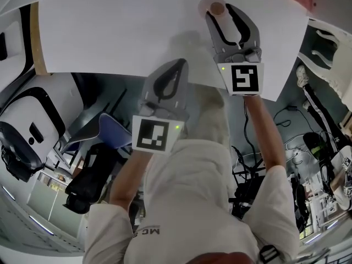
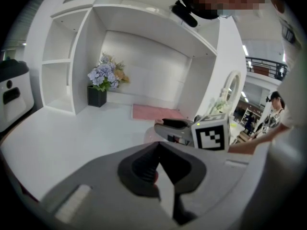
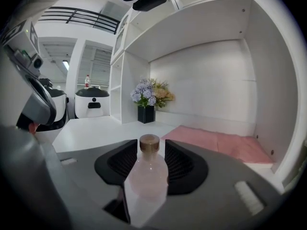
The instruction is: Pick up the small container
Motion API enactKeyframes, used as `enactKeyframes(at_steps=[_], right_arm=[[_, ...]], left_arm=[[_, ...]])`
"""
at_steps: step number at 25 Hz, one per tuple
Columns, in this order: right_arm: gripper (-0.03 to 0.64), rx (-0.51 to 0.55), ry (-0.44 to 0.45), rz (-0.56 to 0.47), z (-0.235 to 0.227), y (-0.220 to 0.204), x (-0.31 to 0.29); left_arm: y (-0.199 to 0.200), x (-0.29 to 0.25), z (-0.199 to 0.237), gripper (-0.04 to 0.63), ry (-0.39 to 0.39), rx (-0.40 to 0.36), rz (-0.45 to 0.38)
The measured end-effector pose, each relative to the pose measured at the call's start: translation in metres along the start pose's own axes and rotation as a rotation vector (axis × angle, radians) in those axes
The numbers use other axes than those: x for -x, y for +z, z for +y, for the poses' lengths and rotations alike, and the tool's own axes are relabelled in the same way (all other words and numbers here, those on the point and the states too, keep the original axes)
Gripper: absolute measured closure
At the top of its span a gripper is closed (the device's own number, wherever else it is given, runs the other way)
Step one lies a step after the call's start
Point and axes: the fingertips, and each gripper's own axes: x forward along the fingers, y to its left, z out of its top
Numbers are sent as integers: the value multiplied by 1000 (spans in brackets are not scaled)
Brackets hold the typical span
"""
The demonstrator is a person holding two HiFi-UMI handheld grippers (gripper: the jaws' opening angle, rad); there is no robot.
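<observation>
1. Two forearms [image 1: 264, 131] reached out from a white shirt [image 1: 192, 191], each hand holding a gripper.
2. The left gripper [image 1: 183, 65] sat nearer the person, with its tips just over the near edge of the table [image 1: 110, 32]. Its jaws were together, tips meeting, with nothing between them.
3. The right gripper [image 1: 220, 12] was farther out over the table, to the right of the left one. Its jaws stood wide apart, with the bottle [image 3: 147, 176] between them.
4. The bottle was clear with a pinkish tint and a brown cap, and it stood upright. The cap was level with the jaw tips. A sliver of white showed between the cap and the right-hand pad, so the pads were not pressing there. The gripper body hid the base, so contact with the table could not be told.
5. The table was white, with a bare stretch running on past the bottle.
6. A pink mat [image 3: 220, 145] lay beyond the bottle, to its right, on the floor of the lower bay.
7. Flowers [image 3: 151, 92], mauve and peach, stood in a black pot [image 3: 147, 114] left of the mat, near the back wall.
8. A white shelf unit [image 3: 201, 28] rose behind everything, with narrow side compartments at the left.
</observation>
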Motion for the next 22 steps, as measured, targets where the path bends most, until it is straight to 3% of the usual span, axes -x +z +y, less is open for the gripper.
enactKeyframes(at_steps=[8,12,22], right_arm=[[440,12,4,-17,-4,-2,-6],[494,42,14,-35,0,-1,-7],[495,26,13,-27,0,-1,-3]], left_arm=[[-3,-4,4,596,6,7,15],[-3,-5,5,596,6,5,17],[-1,-5,-3,597,0,-8,19]])
